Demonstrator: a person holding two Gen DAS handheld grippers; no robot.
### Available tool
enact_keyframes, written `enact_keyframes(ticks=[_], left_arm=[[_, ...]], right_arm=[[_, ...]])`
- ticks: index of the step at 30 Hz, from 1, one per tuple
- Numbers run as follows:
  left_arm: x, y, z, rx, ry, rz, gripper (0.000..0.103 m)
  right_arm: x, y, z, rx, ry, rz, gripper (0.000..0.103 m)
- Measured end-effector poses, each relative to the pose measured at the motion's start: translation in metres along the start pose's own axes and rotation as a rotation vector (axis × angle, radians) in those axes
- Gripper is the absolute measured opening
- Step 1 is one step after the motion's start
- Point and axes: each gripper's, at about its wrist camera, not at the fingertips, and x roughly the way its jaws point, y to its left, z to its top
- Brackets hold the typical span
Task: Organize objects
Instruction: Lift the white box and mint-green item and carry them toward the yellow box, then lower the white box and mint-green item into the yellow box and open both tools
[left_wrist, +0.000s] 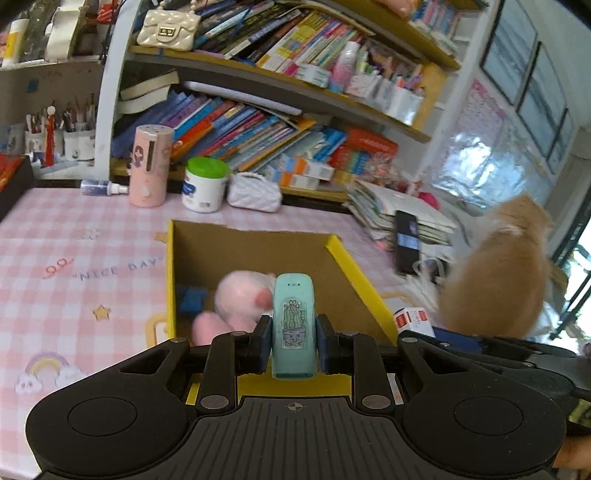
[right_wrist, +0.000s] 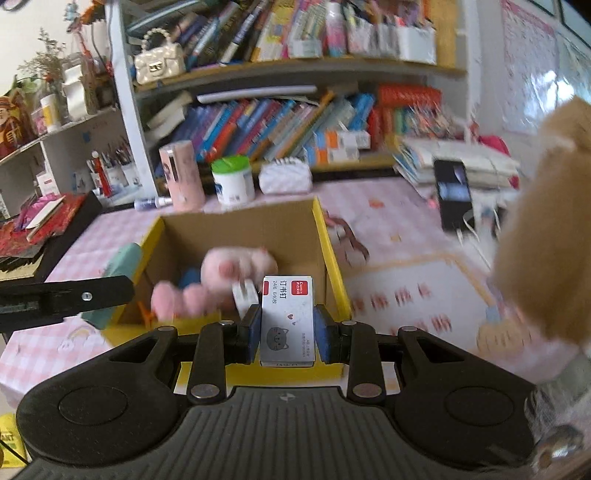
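The left tongs (left_wrist: 293, 345) are clamped on a mint-green stapler (left_wrist: 293, 325), held upright between the pads above the near edge of the yellow cardboard box (left_wrist: 354, 271). The right tongs (right_wrist: 287, 336) grip a small white box of staples (right_wrist: 287, 321), also over the cardboard box's near edge, with a pink plush toy (right_wrist: 236, 273) lying inside it.

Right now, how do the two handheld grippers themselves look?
Both alike: the left gripper and the right gripper have matte black ribbed bodies, two round side discs, black linkage arms with silver rivets, blue pads on the jaws, and a small crosshair mark.
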Motion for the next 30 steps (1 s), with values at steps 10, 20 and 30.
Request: enact_keyframes(ticks=[10,20,30], left_arm=[[0.067,0.0,0.003,0.029,0.088,0.126,0.023],[0.102,0.002,0.0,0.062,0.152,0.199,0.023],[0.119,-0.006,-0.002,0.092,0.162,0.202,0.024]], right_arm=[[0.077,0.009,0.019,-0.18,0.077,0.078,0.028],[0.131,0.018,0.013,-0.327,0.198,0.143,0.028],[0.156,0.015,0.017,-0.344,0.292,0.189,0.028]])
